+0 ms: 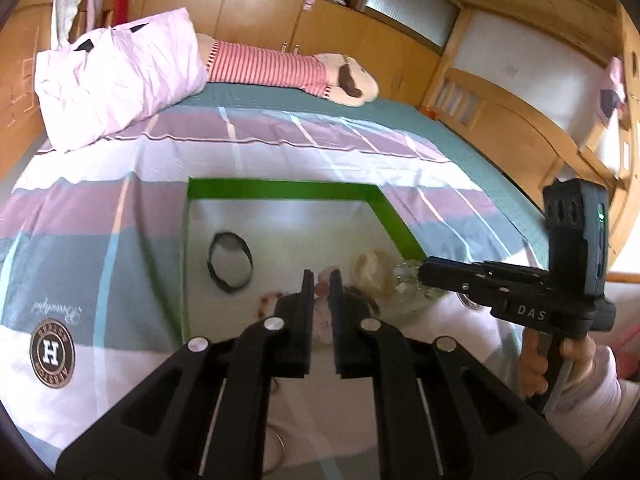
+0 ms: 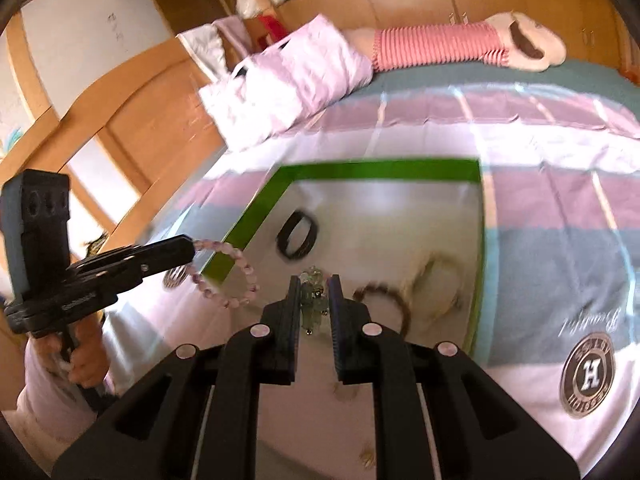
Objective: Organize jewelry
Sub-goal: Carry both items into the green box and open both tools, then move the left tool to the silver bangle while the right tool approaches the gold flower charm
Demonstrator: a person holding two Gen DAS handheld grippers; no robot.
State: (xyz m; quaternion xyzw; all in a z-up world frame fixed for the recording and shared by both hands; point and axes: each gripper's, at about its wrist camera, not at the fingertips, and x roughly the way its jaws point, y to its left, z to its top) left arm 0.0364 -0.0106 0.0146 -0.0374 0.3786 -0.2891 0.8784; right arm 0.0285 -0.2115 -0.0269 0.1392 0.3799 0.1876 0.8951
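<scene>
Both pieces are lifted above the green-rimmed tray [image 2: 384, 169] on the bed: the left gripper [image 2: 192, 246] is clenched on a pink bead bracelet [image 2: 236, 276] over the tray's left edge, and the right gripper [image 2: 315, 280] pinches a pale-green crystal bracelet [image 2: 314, 304]. Next, each probably needs carrying to its storage place, which is not visible.

"DAS" on right tool [image 1: 420, 274]; "H" on bedsheet [image 1: 52, 350]

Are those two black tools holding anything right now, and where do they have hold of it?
Yes. The left tool pinches a pink beaded bracelet at one spot of its loop; the rest hangs. The right tool grips a clear greenish bracelet by its beads.
</scene>
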